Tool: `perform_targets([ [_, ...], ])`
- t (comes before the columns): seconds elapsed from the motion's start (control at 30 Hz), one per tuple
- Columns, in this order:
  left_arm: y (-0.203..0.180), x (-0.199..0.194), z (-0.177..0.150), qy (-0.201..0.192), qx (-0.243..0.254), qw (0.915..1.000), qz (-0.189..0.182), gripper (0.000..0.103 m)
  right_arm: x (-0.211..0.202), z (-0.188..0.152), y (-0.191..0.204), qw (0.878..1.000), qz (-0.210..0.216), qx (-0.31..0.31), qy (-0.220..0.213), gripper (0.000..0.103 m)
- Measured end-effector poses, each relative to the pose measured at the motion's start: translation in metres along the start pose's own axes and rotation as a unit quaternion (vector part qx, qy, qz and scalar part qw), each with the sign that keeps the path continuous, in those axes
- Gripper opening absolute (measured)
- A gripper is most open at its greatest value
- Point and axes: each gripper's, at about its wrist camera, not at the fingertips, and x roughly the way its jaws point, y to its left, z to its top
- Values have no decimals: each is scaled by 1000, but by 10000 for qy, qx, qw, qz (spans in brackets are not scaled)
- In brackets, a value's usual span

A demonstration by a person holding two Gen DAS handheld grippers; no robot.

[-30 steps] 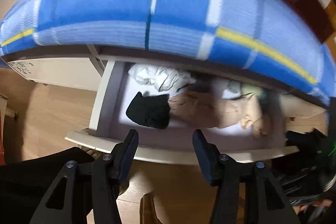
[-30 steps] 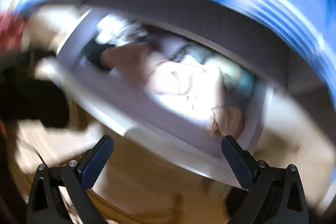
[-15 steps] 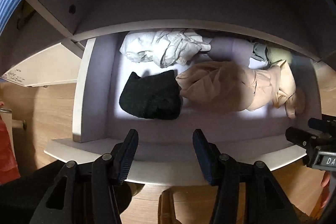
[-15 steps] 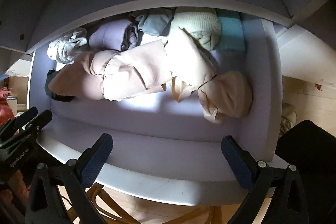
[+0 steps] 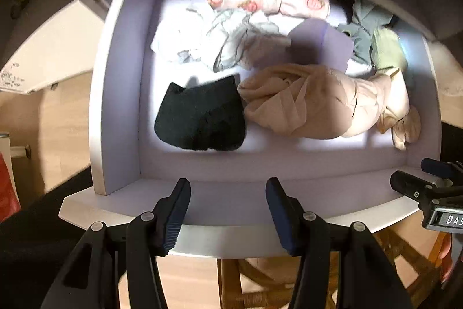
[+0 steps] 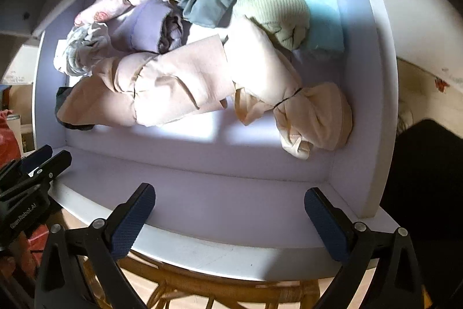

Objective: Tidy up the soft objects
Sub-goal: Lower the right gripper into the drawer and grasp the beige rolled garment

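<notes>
I see soft, light clothes lying in the open drawer (image 6: 373, 94). Both my left gripper (image 5: 228, 213) and right gripper (image 6: 230, 217) have jaws open, holding nothing. I would pinch the beige bundle (image 6: 173, 86) at its thick middle (thin edges slip).

Matt white drawer (image 6: 373, 106), fuzzy black cloth (image 5: 199, 118), ribbed green knit (image 6: 272, 2)

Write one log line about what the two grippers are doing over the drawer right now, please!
left gripper: open, empty | right gripper: open, empty | drawer: open, clothes inside | nothing held
</notes>
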Motion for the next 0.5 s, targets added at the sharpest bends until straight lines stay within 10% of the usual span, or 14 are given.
perform_targets([
  [0.5,-16,7,-26,783,538,9952,227,55,6,70,31,9973,-100,-257,681,103],
])
